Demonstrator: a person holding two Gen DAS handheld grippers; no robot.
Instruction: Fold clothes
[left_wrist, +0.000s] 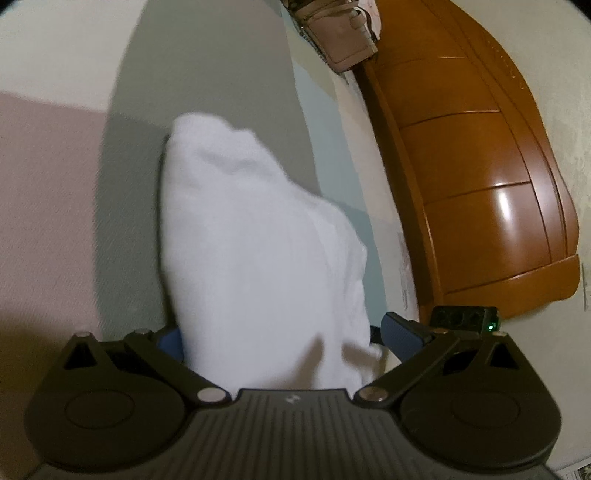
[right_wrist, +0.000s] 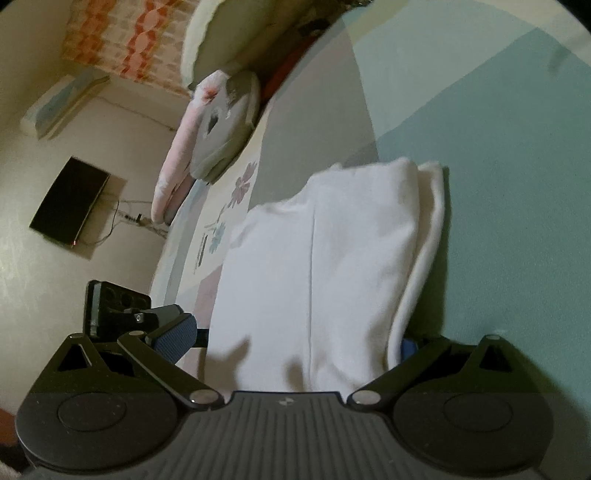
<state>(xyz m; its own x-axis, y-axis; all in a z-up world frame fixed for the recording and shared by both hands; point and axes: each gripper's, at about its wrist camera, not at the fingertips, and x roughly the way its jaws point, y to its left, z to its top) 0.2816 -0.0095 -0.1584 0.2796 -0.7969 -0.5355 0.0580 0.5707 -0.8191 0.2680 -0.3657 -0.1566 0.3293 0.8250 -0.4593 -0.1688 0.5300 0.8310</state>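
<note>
Left wrist view: pink panel of the bedsheet (left_wrist: 44, 192) at far left, then a grey band, then the white garment (left_wrist: 255, 236) — a folded bundle of soft white cloth running from mid-frame down between the fingers of the left gripper (left_wrist: 280, 332). Blue pads sit either side of the cloth, jaws spread wide; the left pad is mostly hidden behind the fabric, so whether either pad presses the cloth cannot be told. Right of the garment, a pale blue strip of sheet, then the orange-brown wooden headboard (left_wrist: 487, 177) curving down the right side; a pink bag (left_wrist: 340, 37) sits at the top beside it. Frame is motion-blurred. Right wrist view: cream wall at left with a dark flat screen (right_wrist: 70, 201) mounted on it and cables trailing beside it; a patterned curtain (right_wrist: 122, 40) above. Next, a pink floral pillow (right_wrist: 192, 147) at the bed edge. Then the same white garment (right_wrist: 321, 266), layered, a seam running down it, lying on the teal and grey sheet (right_wrist: 517, 184) and entering the right gripper (right_wrist: 295, 343) — jaws apart, left pad clear of the cloth, right pad tucked under the fabric's edge.
</note>
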